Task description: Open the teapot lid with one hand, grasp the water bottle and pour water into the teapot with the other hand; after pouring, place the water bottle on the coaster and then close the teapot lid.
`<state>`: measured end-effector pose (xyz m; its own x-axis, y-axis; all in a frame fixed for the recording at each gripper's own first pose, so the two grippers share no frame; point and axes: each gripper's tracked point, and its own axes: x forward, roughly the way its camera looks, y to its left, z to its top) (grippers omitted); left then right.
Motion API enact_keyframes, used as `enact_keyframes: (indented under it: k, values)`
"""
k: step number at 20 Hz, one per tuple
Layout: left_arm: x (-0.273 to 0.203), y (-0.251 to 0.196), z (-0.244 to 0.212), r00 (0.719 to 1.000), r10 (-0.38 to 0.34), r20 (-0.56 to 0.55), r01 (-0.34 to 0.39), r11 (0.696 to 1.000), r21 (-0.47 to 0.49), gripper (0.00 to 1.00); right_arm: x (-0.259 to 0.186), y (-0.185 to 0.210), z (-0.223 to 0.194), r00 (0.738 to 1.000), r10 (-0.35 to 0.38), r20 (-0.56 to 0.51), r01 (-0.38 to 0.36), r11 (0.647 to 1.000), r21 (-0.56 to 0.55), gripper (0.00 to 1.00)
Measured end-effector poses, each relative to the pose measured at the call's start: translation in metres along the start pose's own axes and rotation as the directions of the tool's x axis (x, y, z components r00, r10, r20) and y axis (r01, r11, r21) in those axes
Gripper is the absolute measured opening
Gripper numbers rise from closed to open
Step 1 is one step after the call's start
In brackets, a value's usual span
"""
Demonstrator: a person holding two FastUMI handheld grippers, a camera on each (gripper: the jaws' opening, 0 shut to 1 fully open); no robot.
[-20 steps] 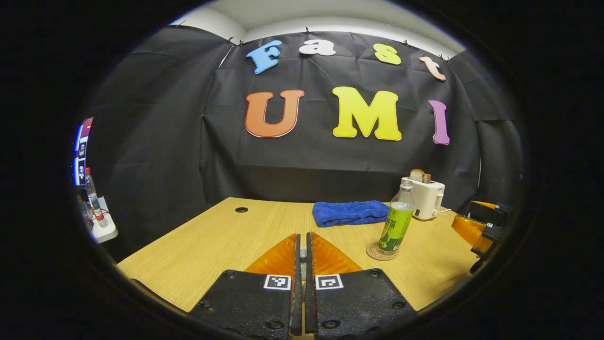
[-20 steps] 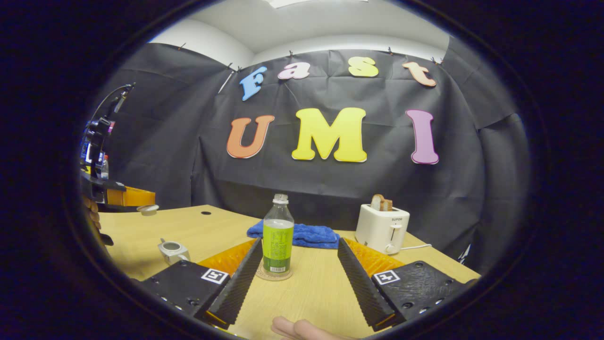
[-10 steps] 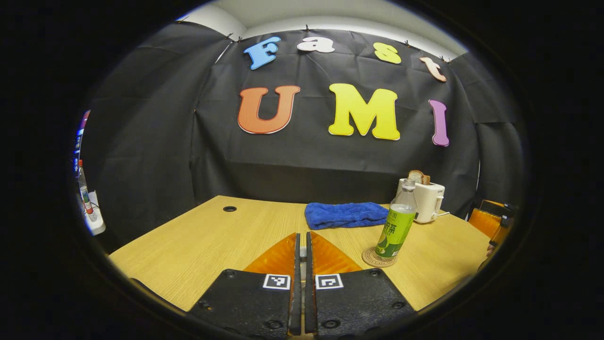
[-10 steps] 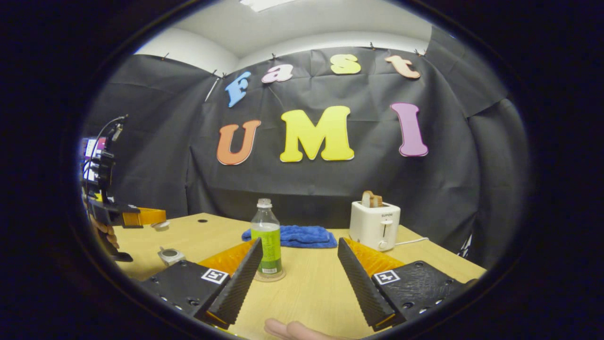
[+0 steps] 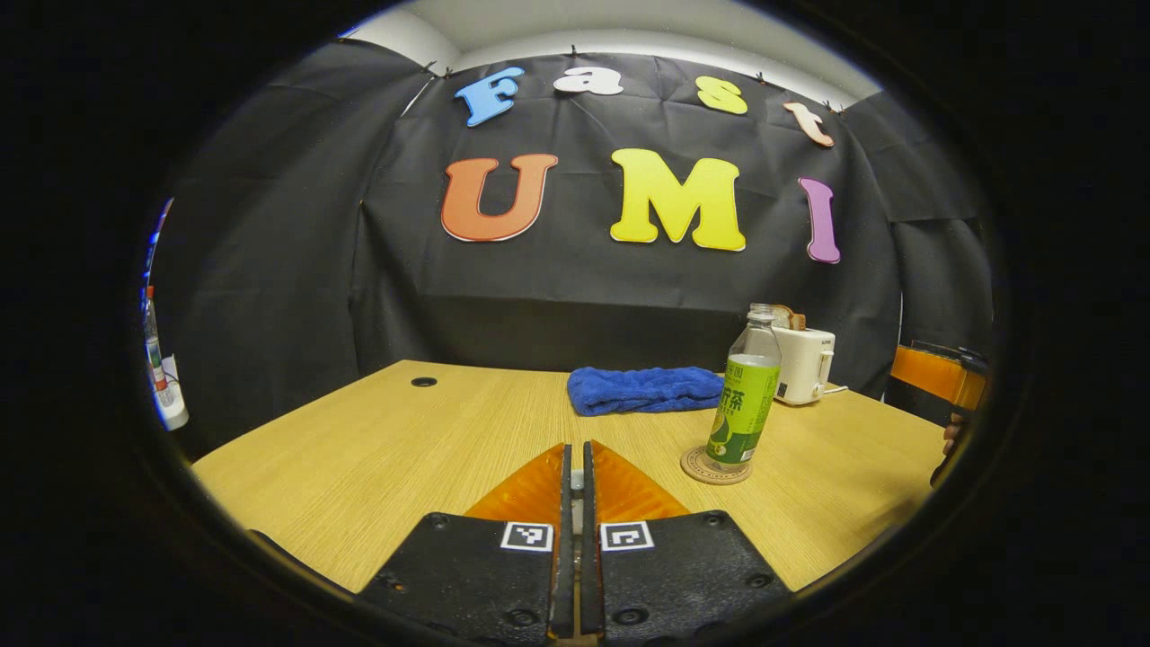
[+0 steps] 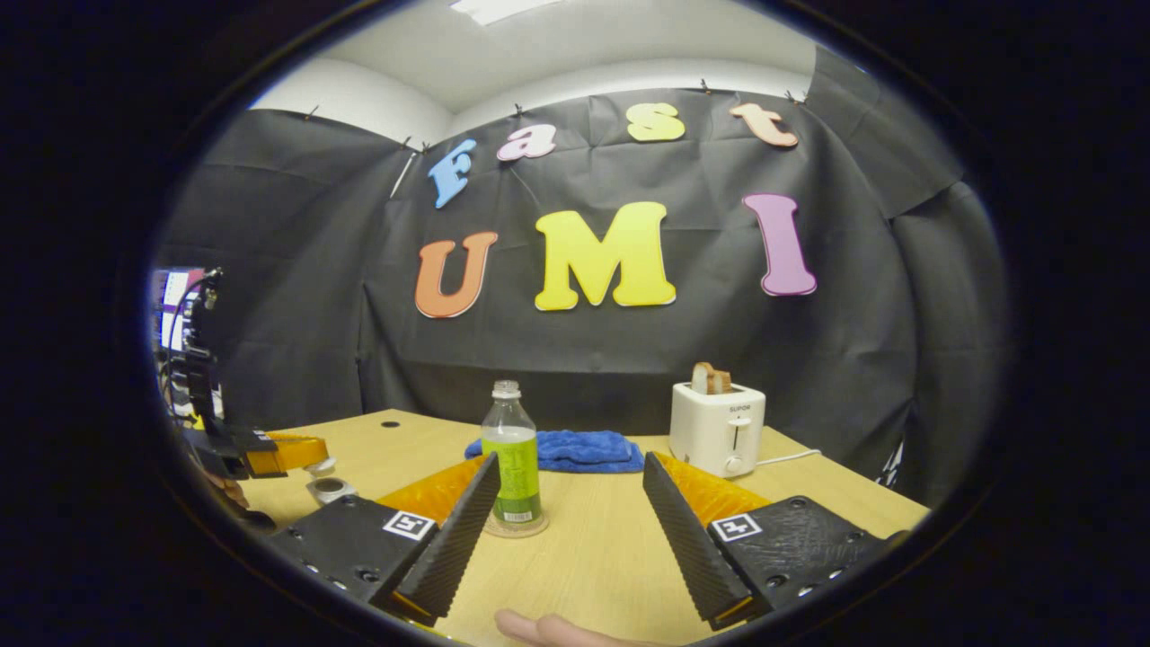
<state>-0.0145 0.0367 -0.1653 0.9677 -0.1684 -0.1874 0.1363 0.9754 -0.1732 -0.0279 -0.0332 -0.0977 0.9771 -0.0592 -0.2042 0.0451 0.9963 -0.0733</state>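
Teapot lid (image 6: 316, 465) hangs at the far left of the right gripper view, pinched in the tips of the left claw (image 6: 310, 454), just above the small open teapot (image 6: 331, 491) on the counter (image 6: 593, 566). A second ago the same claw held the lid well higher above the counter; it has since come down, so the lid now sits close over the teapot's mouth but does not look seated yet. In the left gripper view that claw's two fingers are pressed almost together, with only a thin slit between them, which fits a grip on the lid's knob.

Toward the middle, the water bottle (image 6: 510, 463) stands upright on its coaster (image 6: 539, 528), free of any grip. The right claw (image 6: 570, 467) is spread wide and empty, its fingers on either side of the bottle but nearer the camera, and it has drawn back slightly from the bottle over the last second. Behind the bottle lies a folded blue towel (image 6: 584, 449), and to the right a white toaster (image 6: 717, 429) holds a slice of bread.

Pouring and setting down the bottle appear finished, judging by the bottle's place on the coaster. Only the closing of the teapot remains, and the lid must still be centred over the opening before it is let go.
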Motion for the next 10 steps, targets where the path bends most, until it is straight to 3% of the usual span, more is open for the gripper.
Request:
enact_keyframes:
  k: [3,10]
  values:
    - [0.001,-0.005,-0.009,1.000,-0.012,-0.016,0.012,1.000,-0.019,0.05,0.000,0.001,-0.002,1.000,0.006,-0.004,-0.006,1.000,0.002,0.98]
    - [0.004,-0.005,-0.029,0.999,0.038,-0.035,-0.037,0.998,0.045,0.07,0.001,0.003,-0.006,1.000,0.011,-0.016,-0.011,1.000,0.006,0.95]
